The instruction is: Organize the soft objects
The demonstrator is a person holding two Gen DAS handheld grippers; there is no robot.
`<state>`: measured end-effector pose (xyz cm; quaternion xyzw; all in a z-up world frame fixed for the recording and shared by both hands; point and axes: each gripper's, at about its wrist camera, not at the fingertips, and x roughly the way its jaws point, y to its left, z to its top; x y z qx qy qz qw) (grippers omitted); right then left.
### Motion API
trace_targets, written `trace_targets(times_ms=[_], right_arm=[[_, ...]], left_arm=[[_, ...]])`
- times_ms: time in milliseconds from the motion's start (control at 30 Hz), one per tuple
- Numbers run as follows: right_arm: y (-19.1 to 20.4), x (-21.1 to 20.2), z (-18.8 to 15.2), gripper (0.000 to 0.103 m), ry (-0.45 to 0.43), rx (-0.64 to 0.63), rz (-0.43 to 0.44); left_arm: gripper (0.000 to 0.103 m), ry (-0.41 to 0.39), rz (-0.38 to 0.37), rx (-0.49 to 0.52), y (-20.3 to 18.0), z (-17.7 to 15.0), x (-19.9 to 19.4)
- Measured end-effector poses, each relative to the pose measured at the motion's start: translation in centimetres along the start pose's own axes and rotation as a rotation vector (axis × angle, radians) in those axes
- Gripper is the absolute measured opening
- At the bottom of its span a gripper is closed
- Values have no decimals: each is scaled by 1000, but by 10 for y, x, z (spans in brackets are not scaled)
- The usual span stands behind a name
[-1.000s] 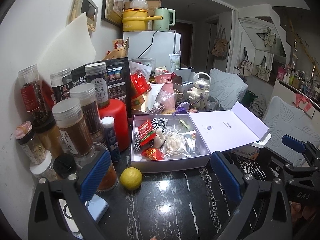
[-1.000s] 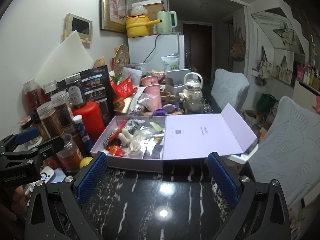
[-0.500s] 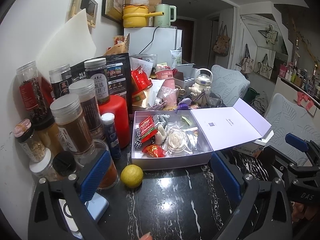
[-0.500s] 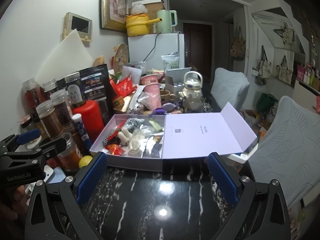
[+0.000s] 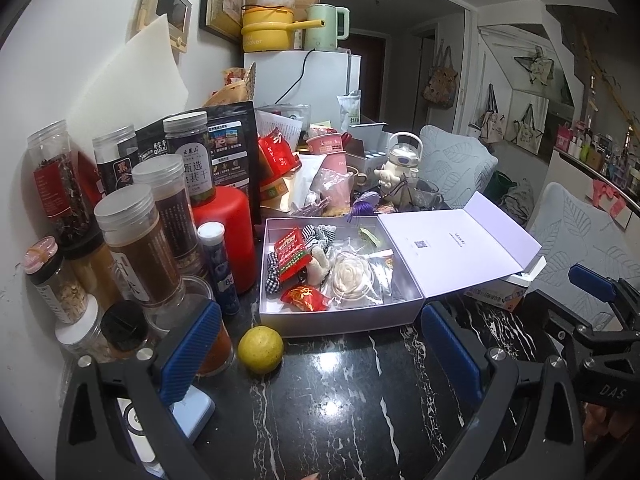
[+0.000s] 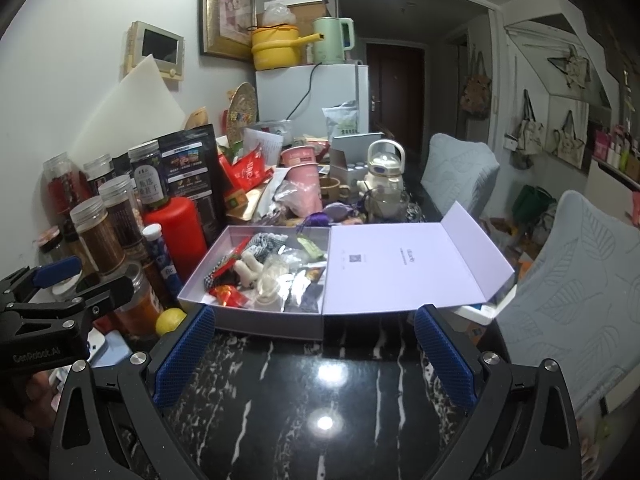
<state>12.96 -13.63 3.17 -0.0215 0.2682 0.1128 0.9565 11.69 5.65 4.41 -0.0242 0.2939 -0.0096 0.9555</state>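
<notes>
Closer now: left hand-held gripper (image 5: 320,344), advanced toward the open lilac box (image 5: 344,322) on the bench (image 5: 340,408); released, as is the right hand-held gripper (image 6: 316,350). Left view alone shows the whole lemon (image 5: 261,349). Soft bows and packets in the box overlap, indistinct.

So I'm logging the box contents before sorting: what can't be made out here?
- Lavender box, right wrist view: its near wall hides the front items.
- Clear packets beside the white rose, left wrist view: glare, contents unreadable.
- Lid print: too small to read.
- Phone: cut off behind the left gripper.
</notes>
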Motion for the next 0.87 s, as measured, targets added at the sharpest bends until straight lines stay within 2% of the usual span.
trace_targets(times_ms=[667,867], right_arm=[[-3,3,-7,102,21,0,-14],[-7,10,-15,102,50,7,-19]], left_arm=[[102,25,26,34,-10,-5,8],[102,63,27,29,-7,-11,21]])
